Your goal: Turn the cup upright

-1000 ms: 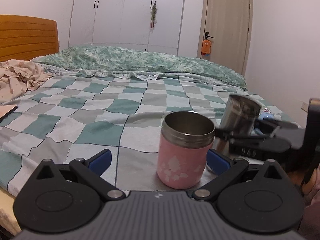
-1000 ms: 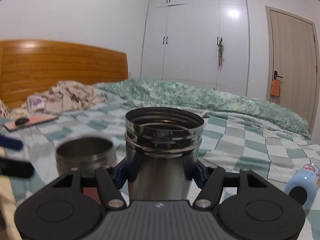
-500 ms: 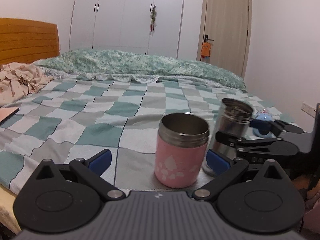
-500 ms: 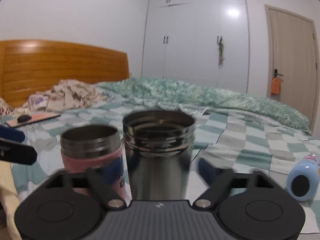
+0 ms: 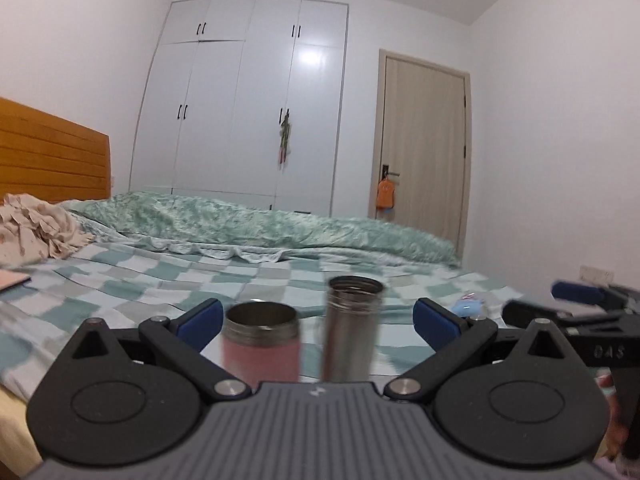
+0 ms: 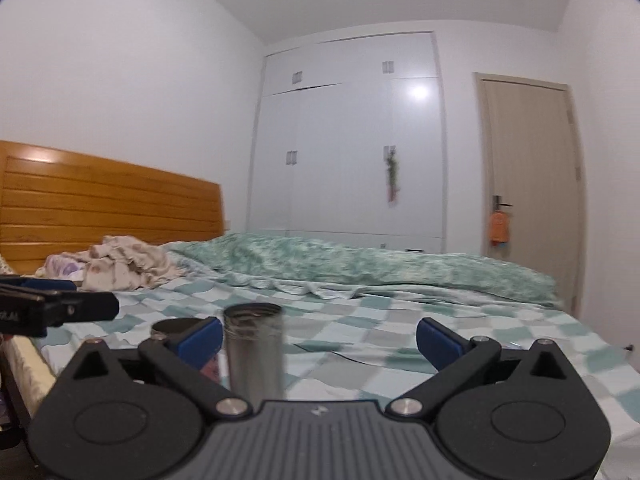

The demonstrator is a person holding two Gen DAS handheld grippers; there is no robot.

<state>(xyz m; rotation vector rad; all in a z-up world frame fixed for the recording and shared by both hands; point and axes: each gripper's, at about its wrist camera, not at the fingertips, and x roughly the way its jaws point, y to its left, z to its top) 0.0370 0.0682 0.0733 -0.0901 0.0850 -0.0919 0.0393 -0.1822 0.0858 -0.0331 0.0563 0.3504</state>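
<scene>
A pink cup (image 5: pixel 261 346) with a steel rim stands upright on the checked bedspread (image 5: pixel 120 280). A taller steel cup (image 5: pixel 352 332) stands upright just right of it. My left gripper (image 5: pixel 318 320) is open and empty, drawn back from both cups. In the right wrist view the steel cup (image 6: pixel 254 354) stands upright in front of the left finger, and the pink cup (image 6: pixel 180 326) is mostly hidden behind that finger. My right gripper (image 6: pixel 318 336) is open and empty, back from the steel cup.
A light blue bottle (image 5: pixel 468 304) lies on the bed to the right. A green duvet (image 5: pixel 260 224) lies across the far side. Crumpled clothes (image 5: pixel 32 228) lie by the wooden headboard (image 6: pixel 108 204). White wardrobes (image 5: pixel 248 100) and a door (image 5: pixel 420 144) stand behind.
My right gripper let go of the steel cup, opened and drew back. My left gripper also drew back and tilted up. Both cups stay standing side by side.
</scene>
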